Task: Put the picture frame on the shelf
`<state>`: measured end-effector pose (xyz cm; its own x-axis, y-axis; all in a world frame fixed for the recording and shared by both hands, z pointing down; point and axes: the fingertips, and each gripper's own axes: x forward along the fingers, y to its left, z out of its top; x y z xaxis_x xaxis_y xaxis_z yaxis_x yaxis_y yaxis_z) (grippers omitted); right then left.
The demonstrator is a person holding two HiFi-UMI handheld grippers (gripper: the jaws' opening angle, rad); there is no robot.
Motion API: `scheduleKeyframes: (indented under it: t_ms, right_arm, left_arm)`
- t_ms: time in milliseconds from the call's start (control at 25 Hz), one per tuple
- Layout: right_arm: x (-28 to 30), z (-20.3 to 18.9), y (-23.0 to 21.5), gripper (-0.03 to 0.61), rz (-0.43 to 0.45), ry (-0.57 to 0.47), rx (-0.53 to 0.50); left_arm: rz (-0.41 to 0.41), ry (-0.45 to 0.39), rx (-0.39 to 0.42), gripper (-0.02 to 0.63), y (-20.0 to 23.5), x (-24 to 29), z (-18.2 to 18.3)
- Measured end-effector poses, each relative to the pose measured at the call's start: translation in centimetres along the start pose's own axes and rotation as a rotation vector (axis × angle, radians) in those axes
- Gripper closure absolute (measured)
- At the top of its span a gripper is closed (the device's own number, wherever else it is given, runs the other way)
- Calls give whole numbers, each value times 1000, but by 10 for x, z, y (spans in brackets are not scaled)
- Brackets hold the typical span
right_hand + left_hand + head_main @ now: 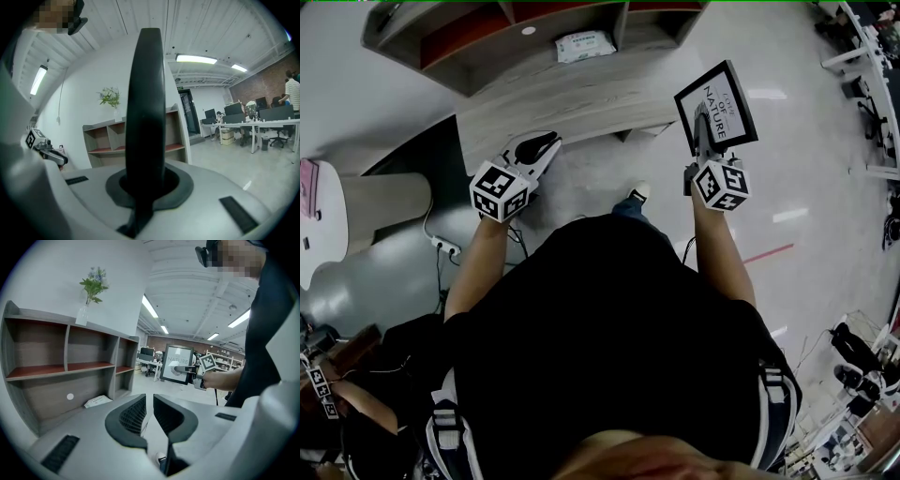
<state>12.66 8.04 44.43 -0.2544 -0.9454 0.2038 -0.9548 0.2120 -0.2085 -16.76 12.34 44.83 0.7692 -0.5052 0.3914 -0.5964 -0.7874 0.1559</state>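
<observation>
My right gripper (704, 114) is shut on the picture frame (727, 92), a black-edged frame with a white print, held upright in the air to the right of the shelf (572, 94). In the right gripper view the frame (146, 103) stands edge-on between the jaws and hides the middle of the shelf (105, 138). In the left gripper view the frame (177, 363) and the right gripper (188, 369) hang beyond the shelf (65, 366). My left gripper (538, 146) is shut with nothing in it, near the shelf's front edge.
A white wipes packet (584, 44) lies in a lower shelf compartment. A vase with a plant (89, 296) stands on the shelf's top. A white round table (328, 225) and a power strip (445, 247) are at left. Desks and chairs (253, 126) stand far right.
</observation>
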Motion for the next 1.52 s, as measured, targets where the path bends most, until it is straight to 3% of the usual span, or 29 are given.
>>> scheduleKeyframes:
  t_ms: [800, 1520]
  right_arm:
    - [61, 7, -74, 555, 53, 18, -12]
    - [80, 14, -119, 555, 144, 48, -30]
  left_arm:
    - [31, -13, 1, 561, 16, 93, 31]
    - [50, -3, 8, 561, -2, 162, 56]
